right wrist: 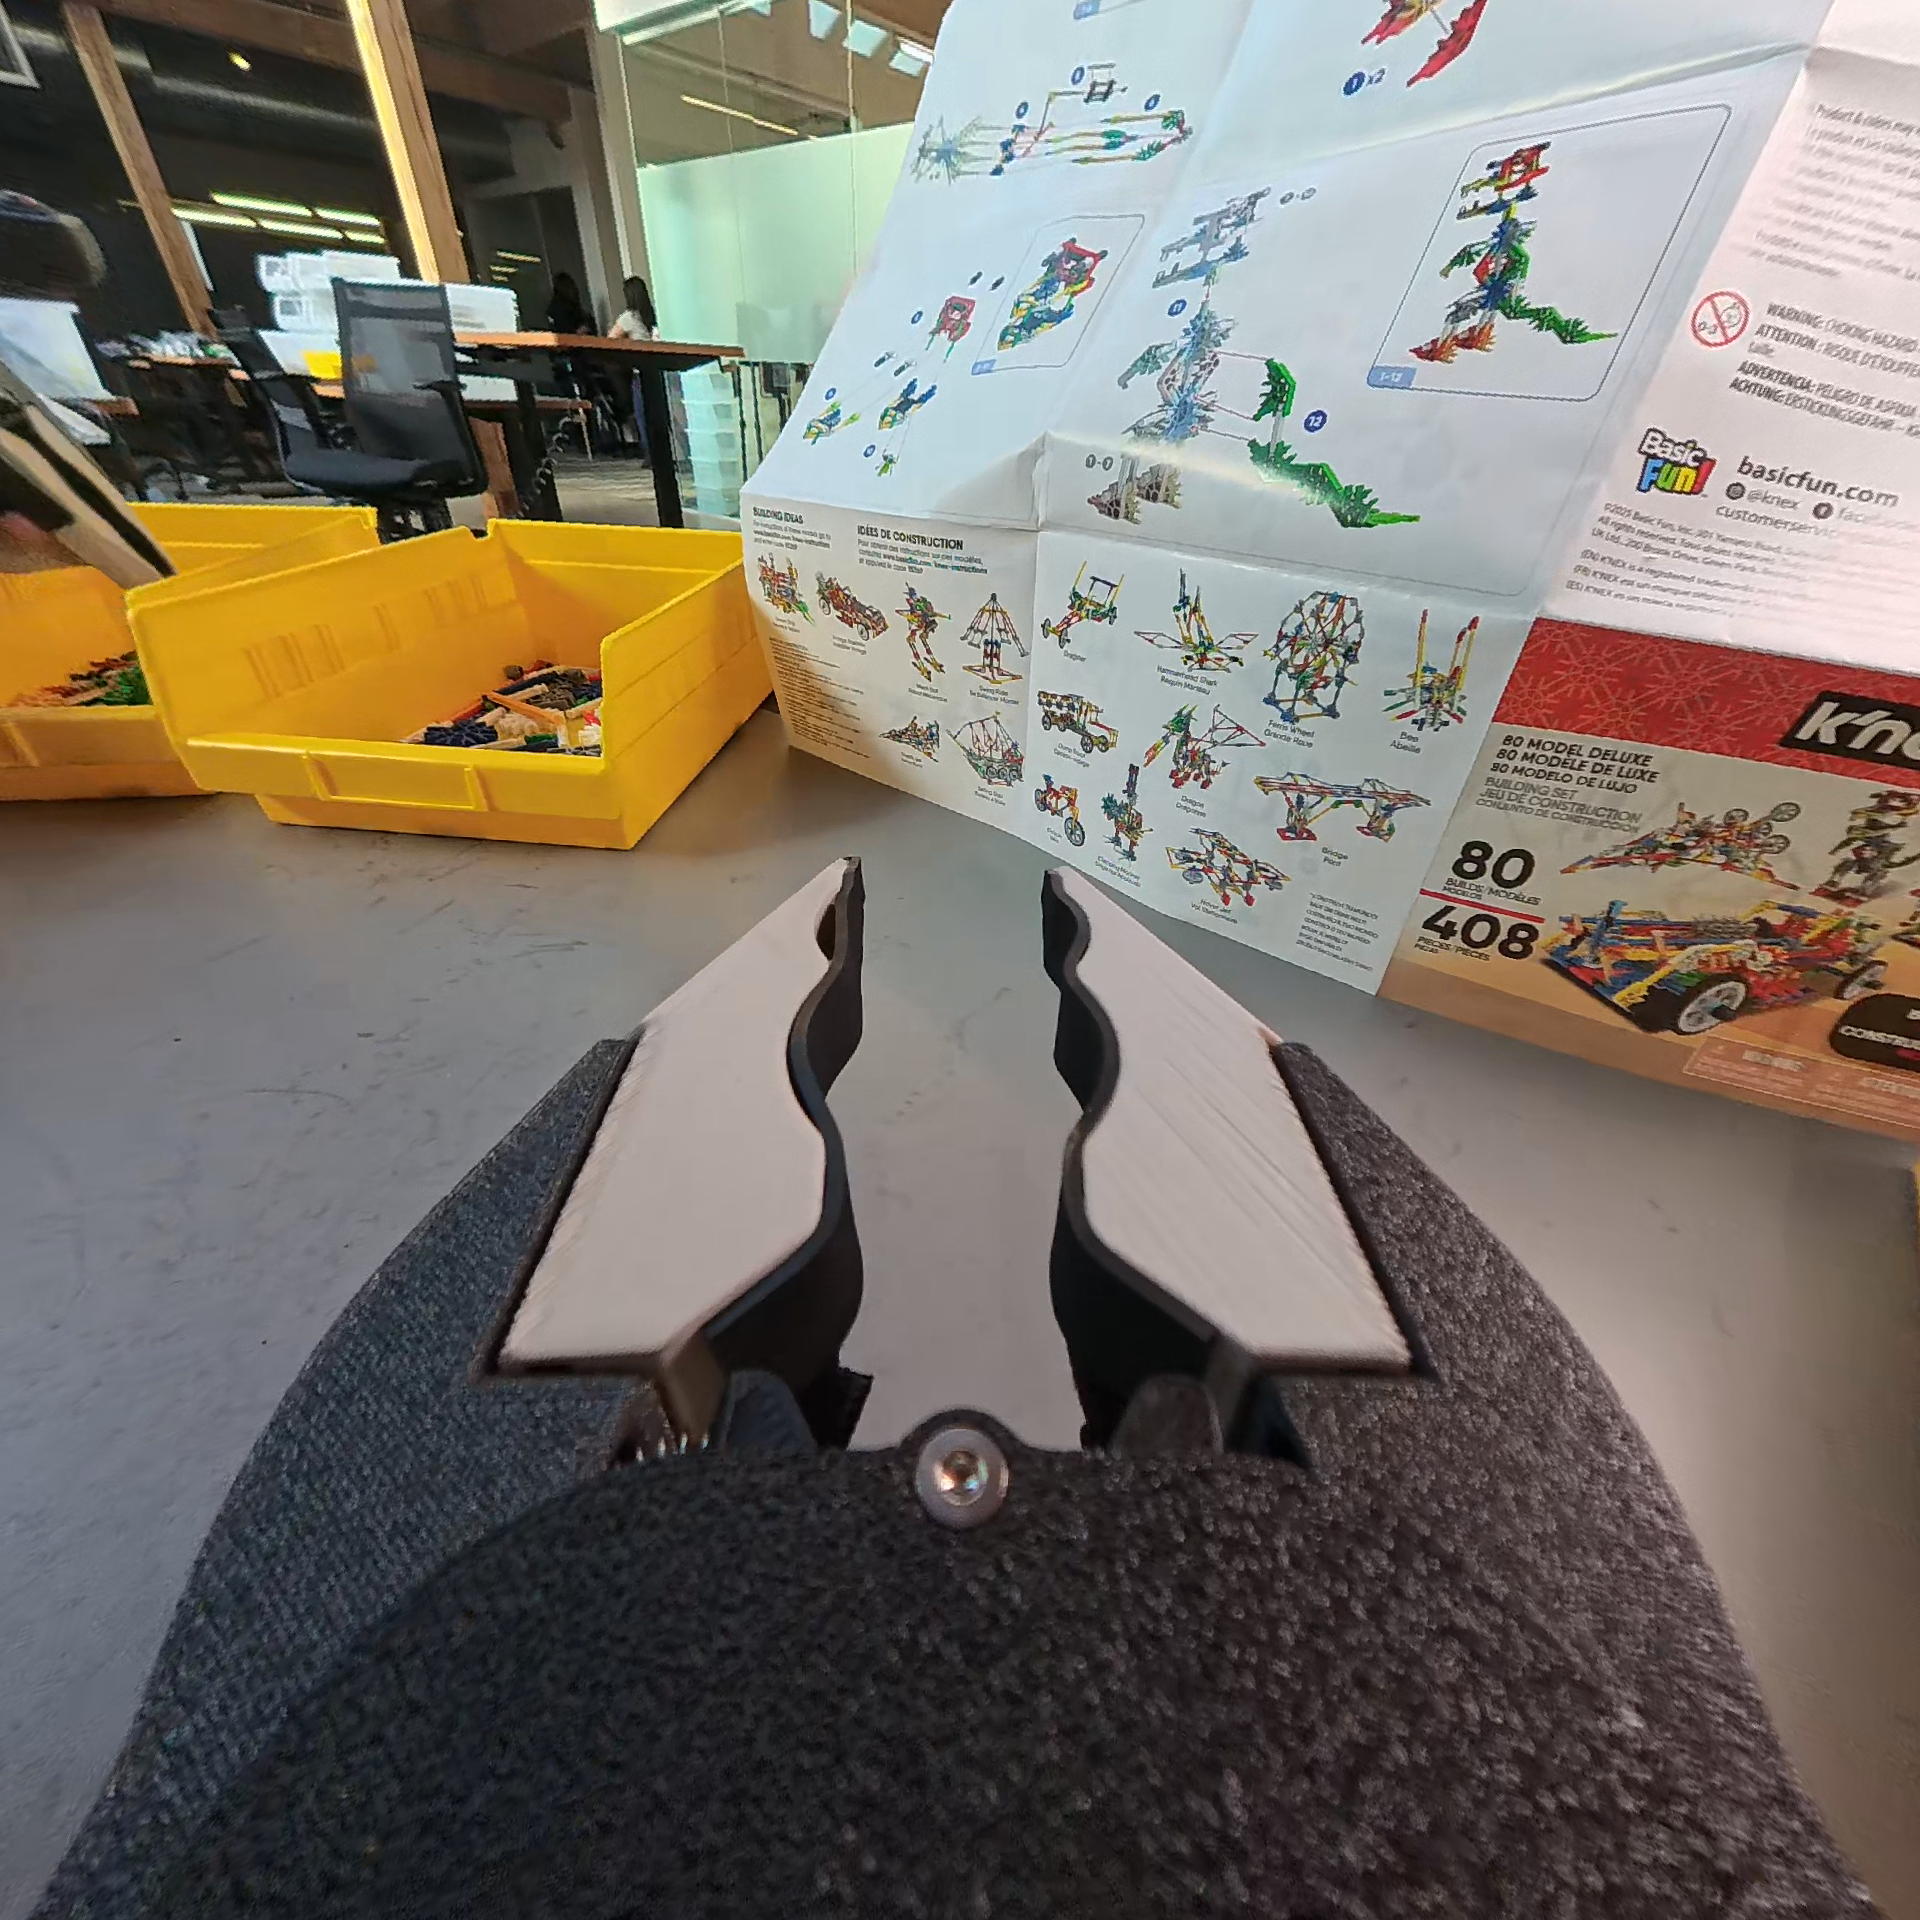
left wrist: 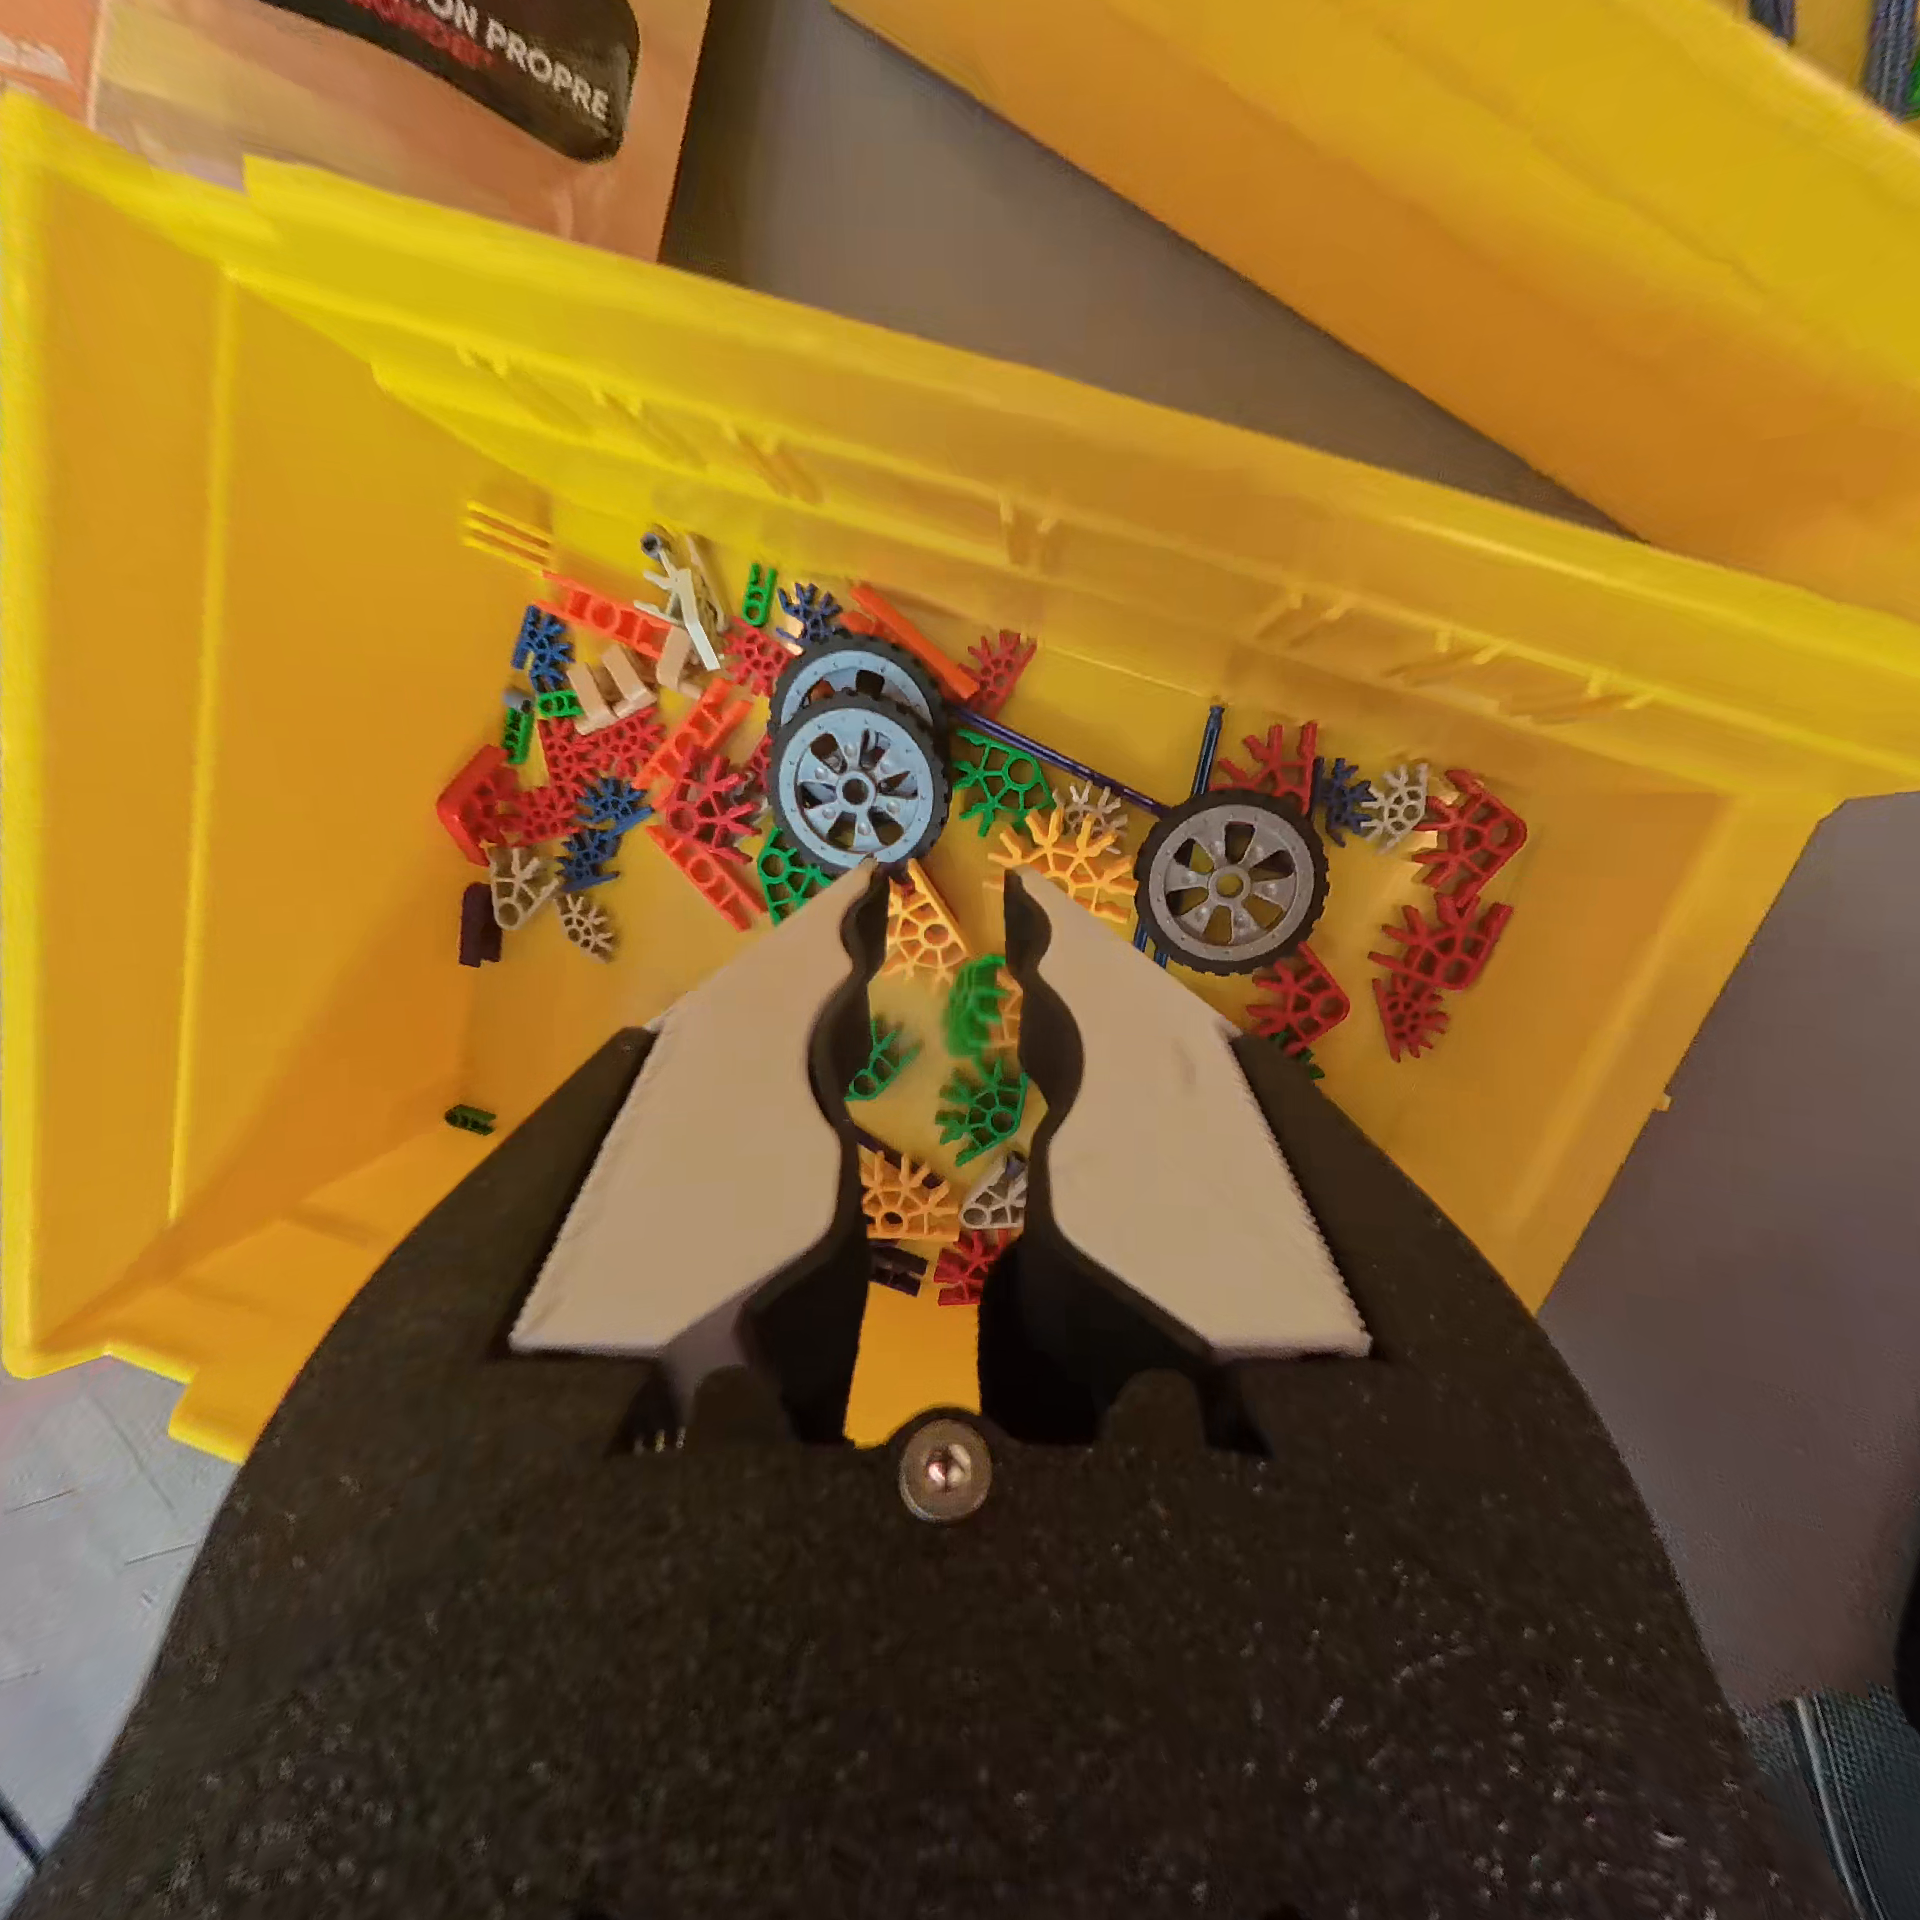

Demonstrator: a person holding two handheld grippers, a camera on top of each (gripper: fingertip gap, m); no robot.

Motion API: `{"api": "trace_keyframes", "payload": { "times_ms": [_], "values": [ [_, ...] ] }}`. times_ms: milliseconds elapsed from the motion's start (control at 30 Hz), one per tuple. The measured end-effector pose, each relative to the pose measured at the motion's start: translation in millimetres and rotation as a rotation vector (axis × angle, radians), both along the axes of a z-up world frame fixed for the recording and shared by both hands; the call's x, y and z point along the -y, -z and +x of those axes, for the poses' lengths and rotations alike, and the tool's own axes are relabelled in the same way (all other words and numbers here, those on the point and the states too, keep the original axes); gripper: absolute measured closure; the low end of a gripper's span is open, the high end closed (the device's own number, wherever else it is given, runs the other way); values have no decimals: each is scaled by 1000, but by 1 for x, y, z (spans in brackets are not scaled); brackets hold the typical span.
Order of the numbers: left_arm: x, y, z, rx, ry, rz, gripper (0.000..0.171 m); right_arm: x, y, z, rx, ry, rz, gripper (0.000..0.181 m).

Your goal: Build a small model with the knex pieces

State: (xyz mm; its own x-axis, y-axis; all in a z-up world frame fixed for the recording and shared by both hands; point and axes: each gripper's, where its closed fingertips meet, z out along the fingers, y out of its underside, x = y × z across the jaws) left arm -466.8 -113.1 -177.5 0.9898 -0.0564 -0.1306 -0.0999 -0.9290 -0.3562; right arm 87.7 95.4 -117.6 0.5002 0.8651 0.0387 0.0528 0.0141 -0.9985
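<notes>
Grey tabletop (right wrist: 312, 1039): right tongs (right wrist: 951, 883) level, left tongs (left wrist: 940, 883) over bin (left wrist: 312, 727), both apart.

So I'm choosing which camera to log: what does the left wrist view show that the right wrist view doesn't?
Left wrist view only: the left gripper, jaws open, over a yellow plastic bin of small coloured plastic connector pieces and spoked grey toy wheels.
Right wrist view only: the right gripper, jaws open and empty, above a grey tabletop, facing an unfolded white instruction sheet.
Both: yellow bins and the cardboard toy box.
</notes>
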Motion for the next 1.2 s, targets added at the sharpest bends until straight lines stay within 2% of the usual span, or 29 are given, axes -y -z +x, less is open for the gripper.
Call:
{"api": "trace_keyframes", "payload": {
  "times_ms": [200,333,433,533,667,767,967,1200],
  "values": [
    [-32,-31,12,-53,42,137,143,0,-1,1,-13,-8,-4,149],
    [-71,-61,45,-33,131,286,143,2,-1,0,-6,-14,0,150],
    [-100,-66,73,-9,225,264,143,3,0,-1,3,-18,5,150],
    [-129,-51,92,-23,325,158,143,4,0,-2,10,-22,13,150],
    [-162,-11,98,-69,397,-43,144,6,1,-3,15,-29,22,151],
    [-179,18,95,-95,405,-169,144,7,1,-4,14,-35,18,152],
    [-189,48,88,-105,398,-327,144,6,-1,-1,-10,-44,5,152],
    [-184,55,79,-73,371,-402,149,5,-1,-1,-21,-54,-10,152]
  ]
}}
